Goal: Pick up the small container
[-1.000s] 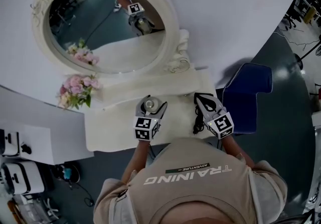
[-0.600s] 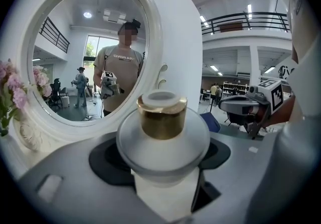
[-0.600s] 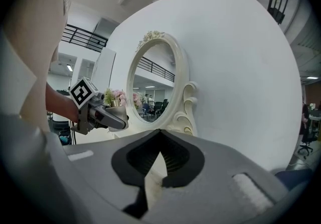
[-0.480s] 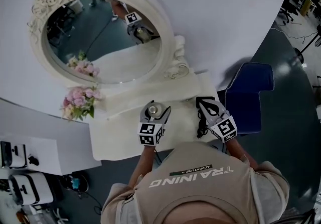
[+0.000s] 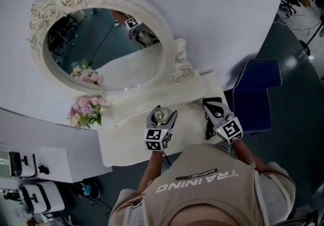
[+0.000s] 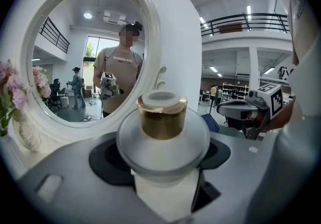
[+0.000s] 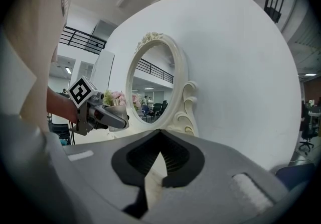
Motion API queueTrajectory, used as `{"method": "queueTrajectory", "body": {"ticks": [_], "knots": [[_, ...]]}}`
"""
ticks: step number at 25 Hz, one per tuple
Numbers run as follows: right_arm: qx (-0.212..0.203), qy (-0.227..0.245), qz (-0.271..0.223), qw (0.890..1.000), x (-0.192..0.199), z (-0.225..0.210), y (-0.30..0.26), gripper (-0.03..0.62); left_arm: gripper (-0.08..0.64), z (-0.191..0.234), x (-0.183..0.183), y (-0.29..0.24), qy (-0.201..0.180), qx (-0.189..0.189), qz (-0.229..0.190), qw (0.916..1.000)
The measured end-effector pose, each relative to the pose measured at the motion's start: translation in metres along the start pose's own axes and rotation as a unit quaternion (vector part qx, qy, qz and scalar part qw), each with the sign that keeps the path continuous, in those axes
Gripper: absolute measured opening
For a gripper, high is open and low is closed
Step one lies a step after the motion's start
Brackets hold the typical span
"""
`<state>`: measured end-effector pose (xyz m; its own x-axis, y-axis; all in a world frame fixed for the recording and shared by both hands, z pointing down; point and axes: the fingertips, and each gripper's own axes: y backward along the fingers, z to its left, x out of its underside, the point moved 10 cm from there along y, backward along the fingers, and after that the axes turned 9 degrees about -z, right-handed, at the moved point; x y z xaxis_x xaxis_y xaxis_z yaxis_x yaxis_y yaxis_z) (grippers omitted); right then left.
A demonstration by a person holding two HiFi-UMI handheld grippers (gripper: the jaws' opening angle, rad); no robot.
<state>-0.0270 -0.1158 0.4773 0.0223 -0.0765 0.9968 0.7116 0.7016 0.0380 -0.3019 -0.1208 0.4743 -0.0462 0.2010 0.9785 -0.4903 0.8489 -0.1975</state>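
The small container (image 5: pixel 160 115) is a frosted white jar with a gold collar and a white cap. It sits between the jaws of my left gripper (image 5: pixel 162 113) over the white dressing table (image 5: pixel 126 141). In the left gripper view the container (image 6: pixel 162 117) fills the middle, and the left gripper (image 6: pixel 163 160) presses on its body from both sides. My right gripper (image 5: pixel 212 105) hovers to the right of it over the table's right end, shut with nothing in it. In the right gripper view the right gripper (image 7: pixel 159 135) has its tips meeting, and the held container (image 7: pixel 116 111) shows at the left.
An oval mirror (image 5: pixel 169 52) in a white carved frame stands against the wall behind the table. Pink flowers (image 5: pixel 87 109) sit at the table's left end. A blue chair (image 5: pixel 255 93) stands on the right. White equipment (image 5: pixel 38 197) lies on the floor at the lower left.
Only the head camera has shifted a little. Both grippers and the container keep their places over the table.
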Motion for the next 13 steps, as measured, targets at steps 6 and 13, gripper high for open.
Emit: {"method": "queueTrajectory", "body": {"ticks": [6, 13], "knots": [[-0.004, 0.0, -0.001, 1.0, -0.0013, 0.0016, -0.0037, 0.002, 0.353, 0.0023, -0.0037, -0.0017, -0.005, 0.001, -0.003, 1.0], [-0.011, 0.014, 0.002, 1.0, -0.0054, 0.0056, -0.0096, 0.002, 0.353, 0.0034, -0.0092, -0.0015, -0.011, 0.004, -0.009, 0.9999]]}}
